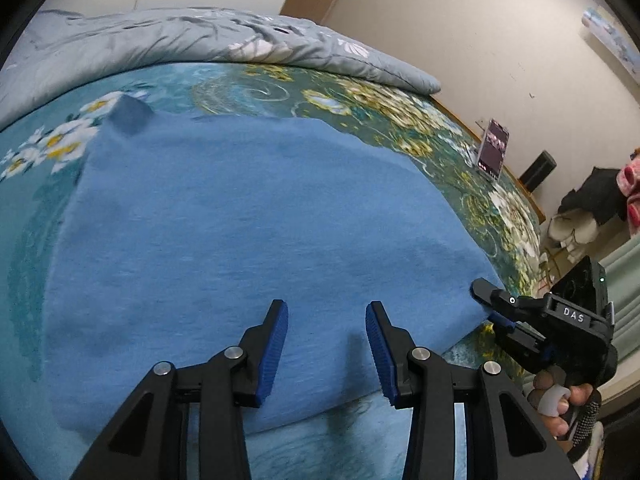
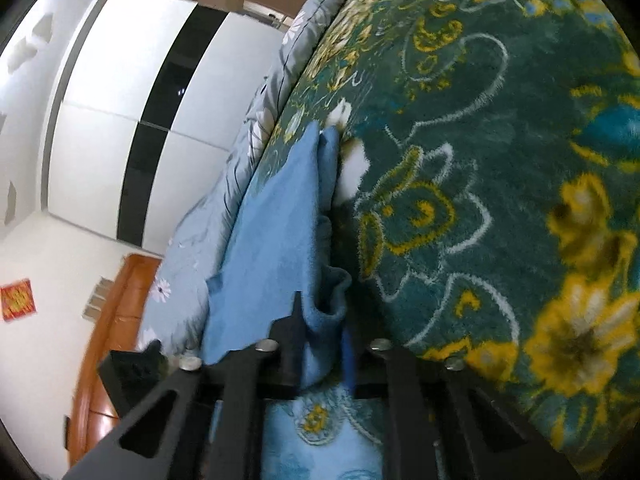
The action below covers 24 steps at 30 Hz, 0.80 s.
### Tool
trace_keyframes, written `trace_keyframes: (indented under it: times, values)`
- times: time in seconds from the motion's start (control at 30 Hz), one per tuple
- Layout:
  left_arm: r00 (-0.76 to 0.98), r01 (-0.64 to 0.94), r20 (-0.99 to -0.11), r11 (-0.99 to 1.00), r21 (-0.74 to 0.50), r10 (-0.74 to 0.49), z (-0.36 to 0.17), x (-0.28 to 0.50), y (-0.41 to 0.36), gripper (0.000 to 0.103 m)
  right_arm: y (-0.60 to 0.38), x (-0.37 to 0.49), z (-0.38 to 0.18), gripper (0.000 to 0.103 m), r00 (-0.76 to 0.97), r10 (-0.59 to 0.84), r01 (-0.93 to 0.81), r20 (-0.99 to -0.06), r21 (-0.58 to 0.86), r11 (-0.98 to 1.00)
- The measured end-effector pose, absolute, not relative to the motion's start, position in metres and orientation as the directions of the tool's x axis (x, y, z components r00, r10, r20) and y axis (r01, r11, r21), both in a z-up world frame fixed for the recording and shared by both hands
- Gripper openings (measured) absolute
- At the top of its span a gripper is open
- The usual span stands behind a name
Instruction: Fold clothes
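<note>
The blue garment [image 1: 248, 240] lies flat near the bed's [image 1: 248, 80] front edge, the right gripper [image 2: 320, 344] pinching its corner while the left gripper [image 1: 326, 344] hovers with fingers wide, so I judge that pulling with 1 side only can skew the fold.

The left wrist camera sits just behind its open gripper [image 1: 326, 344], looking forward and down across the blue cloth [image 1: 256, 216] on the bed [image 1: 248, 80] toward the quilt [image 1: 160, 36] and far wall. The right wrist camera is rolled sideways, very near the bed, looking along the cloth [image 2: 276, 232] edge pinched in its gripper [image 2: 320, 344] toward the wardrobe [image 2: 132, 112]. Both views share cloth, bed and quilt [image 2: 192, 248]; the right gripper [image 1: 492, 308] shows right of the left one.
</note>
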<state>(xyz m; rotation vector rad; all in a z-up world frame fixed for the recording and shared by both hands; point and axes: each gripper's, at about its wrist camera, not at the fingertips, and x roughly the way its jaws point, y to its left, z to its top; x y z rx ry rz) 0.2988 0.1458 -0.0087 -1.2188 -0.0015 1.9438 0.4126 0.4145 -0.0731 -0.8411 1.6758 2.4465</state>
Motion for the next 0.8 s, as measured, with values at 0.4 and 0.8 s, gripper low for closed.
trace_keyframes:
  times: [0.4,0.8]
  values:
    - [-0.261,-0.622,-0.730,-0.688,-0.373,0.632,0.001,0.306,0.117,0.044,0.383,0.390,0.001,0.008,-0.852,-0.189,-0.273,-0.488,0.723,-0.634]
    - [-0.469,-0.385,-0.652,-0.803,-0.455,0.595,0.022,0.269,-0.022,0.045,0.267,0.305,0.039,0.008,-0.760,-0.310,-0.058,-0.572,0.534,-0.843]
